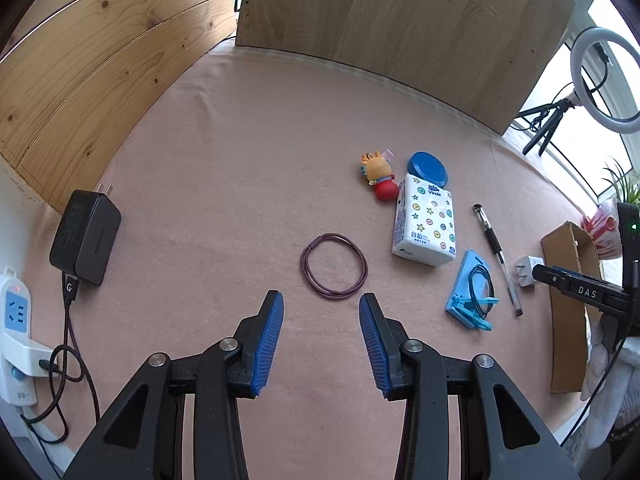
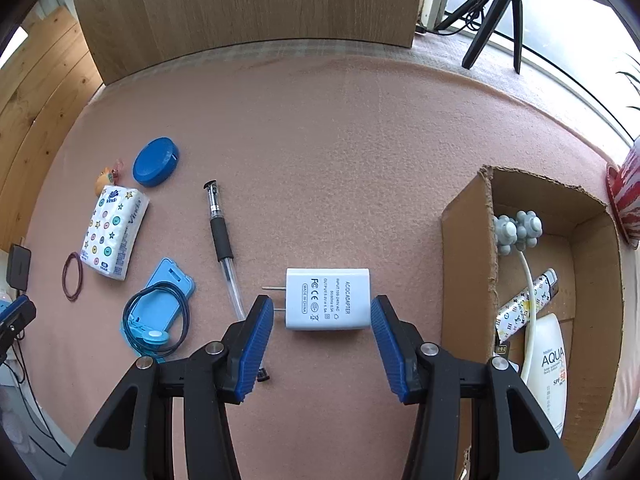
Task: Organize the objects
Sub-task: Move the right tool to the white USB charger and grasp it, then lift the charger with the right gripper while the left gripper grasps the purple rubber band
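My right gripper (image 2: 322, 308) is open, its jaws on either side of a white AC adapter (image 2: 328, 299) lying flat on the pink cloth; it also shows in the left wrist view (image 1: 527, 272). My left gripper (image 1: 321, 304) is open and empty just short of a purple hair band (image 1: 334, 266). A tissue pack (image 1: 426, 220), a blue round lid (image 1: 427, 168), a small toy figure (image 1: 380, 174), a pen (image 1: 498, 254) and a blue phone stand with a dark cable (image 1: 472, 288) lie between the grippers. A cardboard box (image 2: 468, 248) stands at the right.
The box holds a sunscreen tube (image 2: 550, 368), a patterned tube (image 2: 524, 304) and a grey massager (image 2: 516, 232). A black power brick (image 1: 86, 236) and a white power strip (image 1: 14, 320) sit far left. Wooden boards (image 1: 400, 20) wall the back. A ring light (image 1: 604, 80) stands on its tripod at the right.
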The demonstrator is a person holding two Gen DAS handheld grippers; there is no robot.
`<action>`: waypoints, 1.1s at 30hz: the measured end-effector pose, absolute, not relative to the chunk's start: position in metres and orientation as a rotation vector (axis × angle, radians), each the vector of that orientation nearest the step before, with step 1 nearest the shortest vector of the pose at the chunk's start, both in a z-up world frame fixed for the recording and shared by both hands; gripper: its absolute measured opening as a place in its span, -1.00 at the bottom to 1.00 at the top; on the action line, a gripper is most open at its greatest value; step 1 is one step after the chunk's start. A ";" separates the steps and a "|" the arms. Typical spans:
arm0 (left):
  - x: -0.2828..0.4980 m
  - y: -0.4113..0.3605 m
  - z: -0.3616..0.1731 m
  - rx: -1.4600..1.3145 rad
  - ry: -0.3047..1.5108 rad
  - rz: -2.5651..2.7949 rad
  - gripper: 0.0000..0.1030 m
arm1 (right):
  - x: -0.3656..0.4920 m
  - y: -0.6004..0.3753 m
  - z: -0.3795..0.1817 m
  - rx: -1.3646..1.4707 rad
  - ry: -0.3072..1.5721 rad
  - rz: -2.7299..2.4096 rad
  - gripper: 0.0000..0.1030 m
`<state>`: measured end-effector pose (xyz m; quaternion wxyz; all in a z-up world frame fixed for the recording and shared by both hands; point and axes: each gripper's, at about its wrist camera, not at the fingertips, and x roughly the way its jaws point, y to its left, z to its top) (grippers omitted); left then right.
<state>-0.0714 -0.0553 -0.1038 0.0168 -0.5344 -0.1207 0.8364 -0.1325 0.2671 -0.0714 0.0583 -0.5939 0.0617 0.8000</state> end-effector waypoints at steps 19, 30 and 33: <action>-0.126 -0.059 -0.145 -1.755 -0.363 2.402 -0.20 | -0.148 0.293 -0.074 -1.863 0.419 2.319 -0.09; -0.140 -0.048 -0.150 -1.772 -0.223 2.440 -0.63 | -0.161 0.279 -0.088 -1.883 0.391 2.284 -0.08; -0.139 -0.048 -0.151 -1.775 -0.241 2.437 -0.91 | -0.158 0.281 -0.089 -1.896 0.421 2.278 -0.09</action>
